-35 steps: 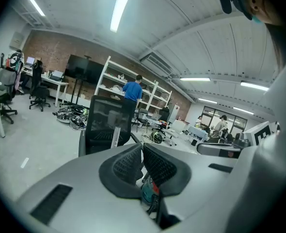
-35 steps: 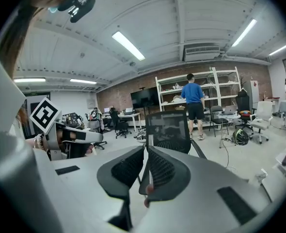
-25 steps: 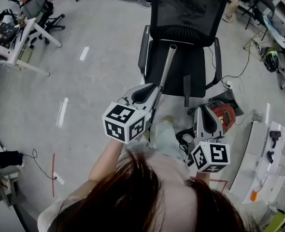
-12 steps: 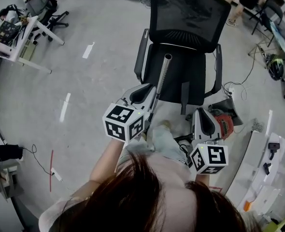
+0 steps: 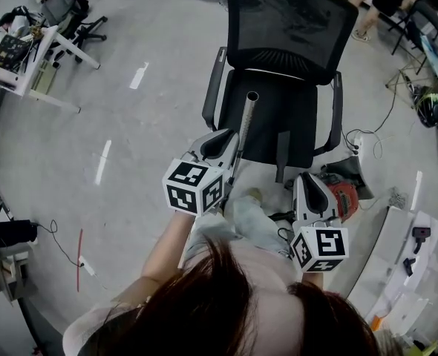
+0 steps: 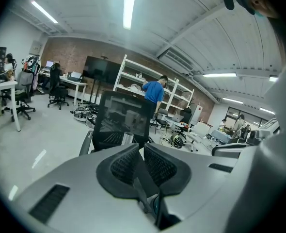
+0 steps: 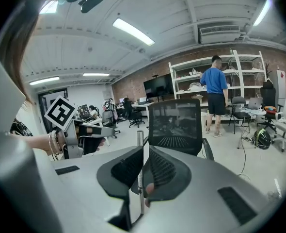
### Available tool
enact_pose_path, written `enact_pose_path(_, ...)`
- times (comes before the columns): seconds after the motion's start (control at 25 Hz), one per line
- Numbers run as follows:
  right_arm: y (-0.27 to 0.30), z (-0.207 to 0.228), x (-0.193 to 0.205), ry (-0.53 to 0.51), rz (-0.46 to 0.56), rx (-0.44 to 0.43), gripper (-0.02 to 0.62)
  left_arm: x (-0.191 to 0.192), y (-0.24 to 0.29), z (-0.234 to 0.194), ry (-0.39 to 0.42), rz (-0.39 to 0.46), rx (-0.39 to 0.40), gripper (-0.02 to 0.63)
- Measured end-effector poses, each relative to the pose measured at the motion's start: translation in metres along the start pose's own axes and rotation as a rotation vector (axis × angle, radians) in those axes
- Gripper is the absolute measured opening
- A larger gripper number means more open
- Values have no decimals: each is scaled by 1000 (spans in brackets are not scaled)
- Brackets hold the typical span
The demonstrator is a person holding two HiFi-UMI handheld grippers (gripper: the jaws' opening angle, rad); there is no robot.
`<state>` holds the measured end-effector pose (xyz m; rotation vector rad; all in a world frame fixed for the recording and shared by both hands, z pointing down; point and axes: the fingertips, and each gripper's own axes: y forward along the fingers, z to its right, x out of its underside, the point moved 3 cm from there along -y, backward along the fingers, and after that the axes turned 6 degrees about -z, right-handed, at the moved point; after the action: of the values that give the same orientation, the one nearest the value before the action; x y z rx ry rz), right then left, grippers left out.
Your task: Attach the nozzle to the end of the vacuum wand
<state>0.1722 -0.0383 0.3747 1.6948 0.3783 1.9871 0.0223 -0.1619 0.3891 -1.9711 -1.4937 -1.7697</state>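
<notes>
Head view — grey floor (image 5: 152,147), black chair (image 5: 289,21) behind wand (image 5: 247,121).

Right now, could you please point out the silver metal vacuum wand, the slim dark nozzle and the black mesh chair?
vacuum wand (image 5: 245,128), head view, middle of tube
nozzle (image 5: 282,156), head view, its middle
chair (image 5: 292,21), head view, mesh backrest

Office chair (image 5: 289,21) standing straight ahead — vacuum wand (image 5: 247,121) rising before its seat, just beside left gripper (image 5: 229,134). Right gripper (image 5: 304,175) hanging further right, vacuum cleaner (image 5: 343,188) sitting just beyond it on floor (image 5: 130,162).
</notes>
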Motion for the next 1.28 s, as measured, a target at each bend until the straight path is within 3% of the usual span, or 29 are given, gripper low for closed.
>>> enact_pose_path(0.4,16,23,0,-9,-27,-8,28,3,39,-13,-6,-20,-36,27)
enact_pose_path(1.28,37,52,9,18,-84,28,28,17,107,-41,0,-120,-63,132)
